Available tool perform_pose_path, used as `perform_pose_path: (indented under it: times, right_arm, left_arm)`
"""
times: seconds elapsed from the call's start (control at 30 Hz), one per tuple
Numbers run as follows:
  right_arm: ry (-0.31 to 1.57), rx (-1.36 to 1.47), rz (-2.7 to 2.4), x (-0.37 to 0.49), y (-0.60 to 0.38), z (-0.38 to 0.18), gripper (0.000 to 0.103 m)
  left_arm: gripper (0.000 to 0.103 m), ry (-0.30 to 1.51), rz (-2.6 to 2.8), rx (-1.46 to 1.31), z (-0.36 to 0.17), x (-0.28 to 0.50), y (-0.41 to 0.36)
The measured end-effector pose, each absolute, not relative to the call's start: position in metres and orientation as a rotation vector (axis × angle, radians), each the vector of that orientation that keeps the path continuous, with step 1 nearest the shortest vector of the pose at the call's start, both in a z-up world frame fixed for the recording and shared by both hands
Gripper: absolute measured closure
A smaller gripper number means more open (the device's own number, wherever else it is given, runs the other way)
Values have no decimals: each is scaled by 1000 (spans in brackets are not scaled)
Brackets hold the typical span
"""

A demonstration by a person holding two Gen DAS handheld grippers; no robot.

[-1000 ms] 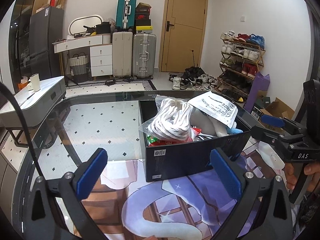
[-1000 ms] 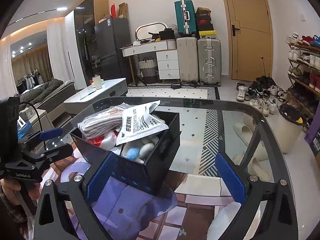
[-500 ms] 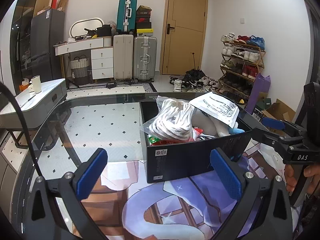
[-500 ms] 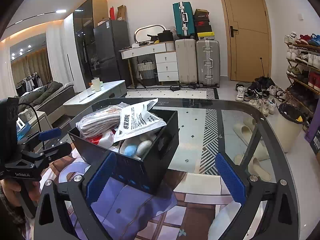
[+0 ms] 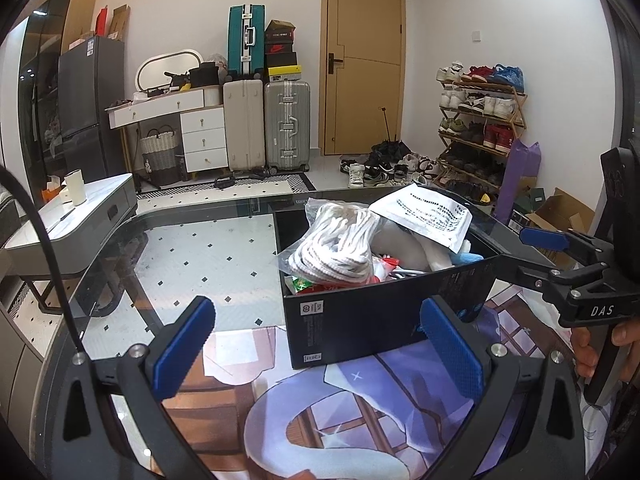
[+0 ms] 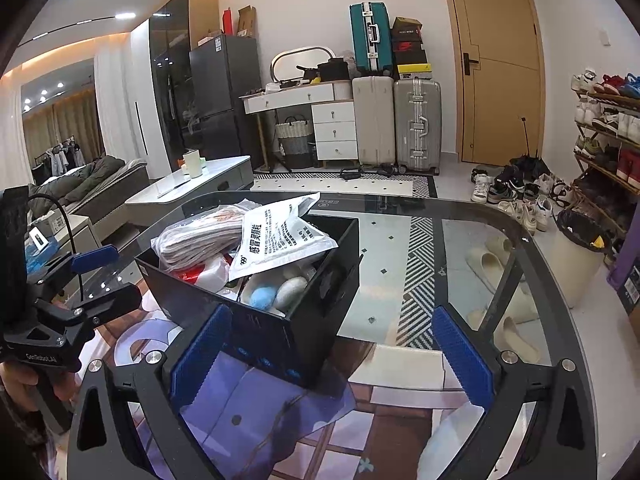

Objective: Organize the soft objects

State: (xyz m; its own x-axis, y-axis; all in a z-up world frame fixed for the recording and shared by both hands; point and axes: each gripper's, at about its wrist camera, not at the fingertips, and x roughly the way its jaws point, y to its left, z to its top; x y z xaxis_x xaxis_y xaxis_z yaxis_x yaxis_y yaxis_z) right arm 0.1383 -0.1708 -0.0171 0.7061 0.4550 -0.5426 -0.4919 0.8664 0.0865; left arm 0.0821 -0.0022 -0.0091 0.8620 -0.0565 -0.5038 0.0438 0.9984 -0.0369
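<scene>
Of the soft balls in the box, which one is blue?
The blue ball sits near the black box's front wall, left of the two white balls, below the white printed packet. Only it is coloured.

Box on counter mat, ahead of left claw, left-front of right claw; packet atop bagged rope inside.

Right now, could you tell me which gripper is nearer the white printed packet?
Right. The right gripper sits at the box corner below the white printed packet; the left gripper faces the far side.
</scene>
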Motion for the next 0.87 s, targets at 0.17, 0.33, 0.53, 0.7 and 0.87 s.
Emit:
perform_pose_path:
  times: [0.17,0.33,0.53,0.7,0.87]
  right_arm:
    - [573,-69,529,138,-172,-17,1]
    - [574,-66,528,138,-172,-17,1]
    - [577,-53,525,140,-172,-17,1]
    - [572,-65,526,139,-171,-18,1]
    - [572,-66,526,137,-171,-19,1]
  left_arm:
    - [0,532,-50,-41,-9,83,1]
    - [0,534,-52,-39,-9,83,1]
    - [0,531,-55,-26,-9,83,-1]
    - [0,530,-54,-24,-9,83,-2]
    - [0,523,-51,-20,-10,82,-3]
